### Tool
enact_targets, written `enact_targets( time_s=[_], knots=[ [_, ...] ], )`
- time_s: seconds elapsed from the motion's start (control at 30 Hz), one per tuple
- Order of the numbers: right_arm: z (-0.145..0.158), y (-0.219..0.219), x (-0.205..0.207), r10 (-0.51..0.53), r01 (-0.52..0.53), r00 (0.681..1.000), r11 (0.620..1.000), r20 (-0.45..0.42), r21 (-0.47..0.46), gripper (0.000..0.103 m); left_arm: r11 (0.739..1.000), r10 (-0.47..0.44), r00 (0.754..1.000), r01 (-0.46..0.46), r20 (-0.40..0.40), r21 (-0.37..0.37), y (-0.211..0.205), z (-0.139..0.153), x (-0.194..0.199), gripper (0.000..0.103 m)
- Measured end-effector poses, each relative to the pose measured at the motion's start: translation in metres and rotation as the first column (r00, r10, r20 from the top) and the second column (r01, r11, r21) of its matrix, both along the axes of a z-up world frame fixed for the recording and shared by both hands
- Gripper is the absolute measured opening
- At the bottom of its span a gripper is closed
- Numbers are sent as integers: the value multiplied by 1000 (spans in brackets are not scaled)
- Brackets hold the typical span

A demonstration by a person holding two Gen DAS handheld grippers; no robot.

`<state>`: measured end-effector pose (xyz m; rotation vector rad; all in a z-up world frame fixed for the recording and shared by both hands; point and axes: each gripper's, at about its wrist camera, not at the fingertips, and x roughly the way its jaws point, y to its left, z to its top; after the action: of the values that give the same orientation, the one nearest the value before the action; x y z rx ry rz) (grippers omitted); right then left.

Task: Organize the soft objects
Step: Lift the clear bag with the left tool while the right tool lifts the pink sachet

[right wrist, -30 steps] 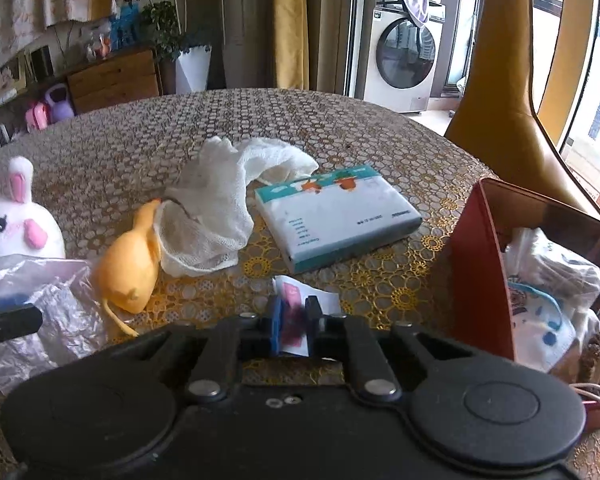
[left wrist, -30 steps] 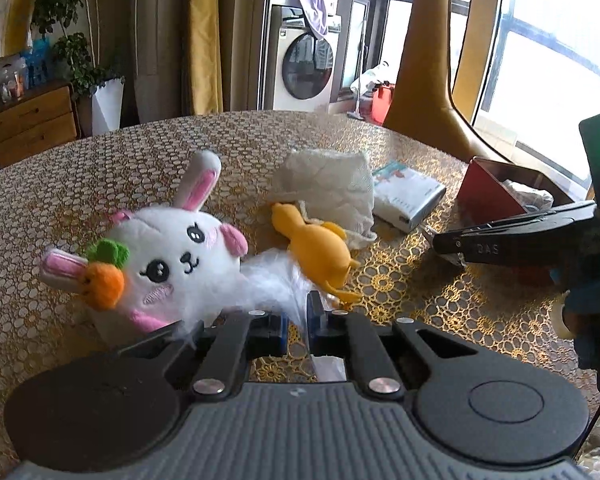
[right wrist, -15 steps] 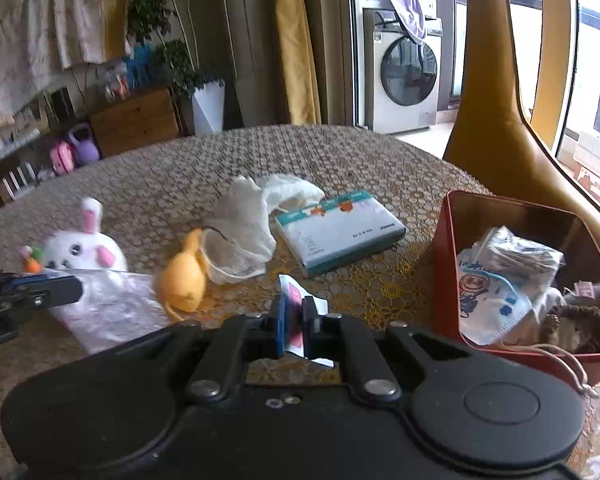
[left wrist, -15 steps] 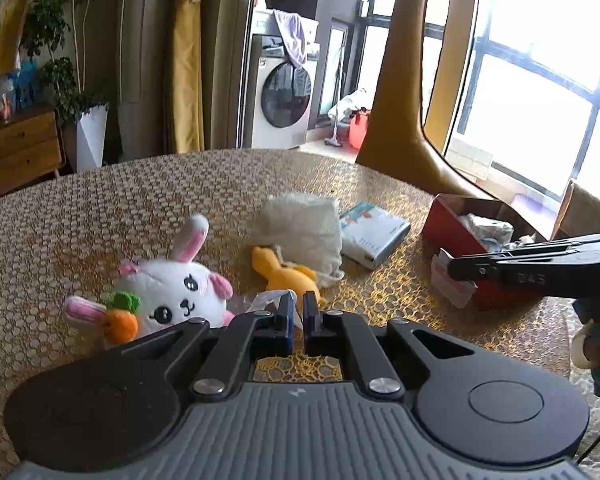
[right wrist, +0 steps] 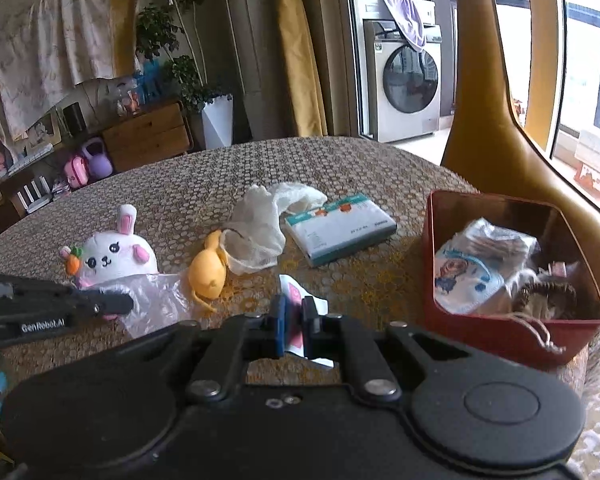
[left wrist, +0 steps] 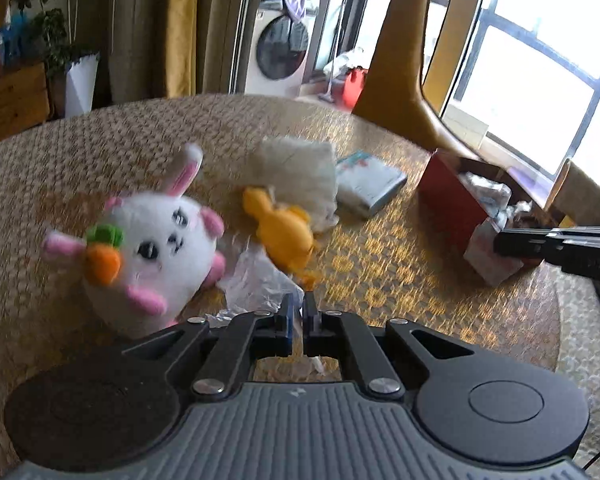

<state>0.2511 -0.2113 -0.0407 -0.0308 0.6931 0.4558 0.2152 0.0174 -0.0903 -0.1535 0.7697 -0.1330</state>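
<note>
My left gripper (left wrist: pixel 298 304) is shut on a clear plastic bag (left wrist: pixel 260 280), also seen as the plastic bag (right wrist: pixel 156 300) from the right wrist. Just beyond it sits a white plush rabbit (left wrist: pixel 152 240) with a carrot, and a yellow plush toy (left wrist: pixel 284 232) lies to its right. My right gripper (right wrist: pixel 294 308) is shut on a small white and pink packet (right wrist: pixel 294 292), held above the table to the left of the red tin box (right wrist: pixel 512 324). The left gripper (right wrist: pixel 116 302) shows at the left of the right wrist view.
A white mesh cloth (right wrist: pixel 260 224) and a tissue pack (right wrist: pixel 340 228) lie mid-table on the round patterned table (right wrist: pixel 204 176). The red tin holds a face mask, wrapped items and a cord. A yellow chair back (right wrist: pixel 500 140) rises behind it.
Both grippers have lifted with their items, the right one more and towards the red tin. The plastic bag has been drawn up off the table beside the rabbit.
</note>
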Motion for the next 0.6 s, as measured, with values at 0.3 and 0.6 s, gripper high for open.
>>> enact_targets(
  time_s=[0.3, 0.6],
  knots=[
    [-18, 0, -2, 6, -5, 999, 1000, -46, 14, 7, 1000, -1, 997, 0, -74, -14, 4, -28, 10, 5],
    [-27, -2, 3, -4, 5, 998, 1000, -67, 18, 7, 999, 20, 998, -17, -56, 52, 2, -38, 21, 5]
  ],
)
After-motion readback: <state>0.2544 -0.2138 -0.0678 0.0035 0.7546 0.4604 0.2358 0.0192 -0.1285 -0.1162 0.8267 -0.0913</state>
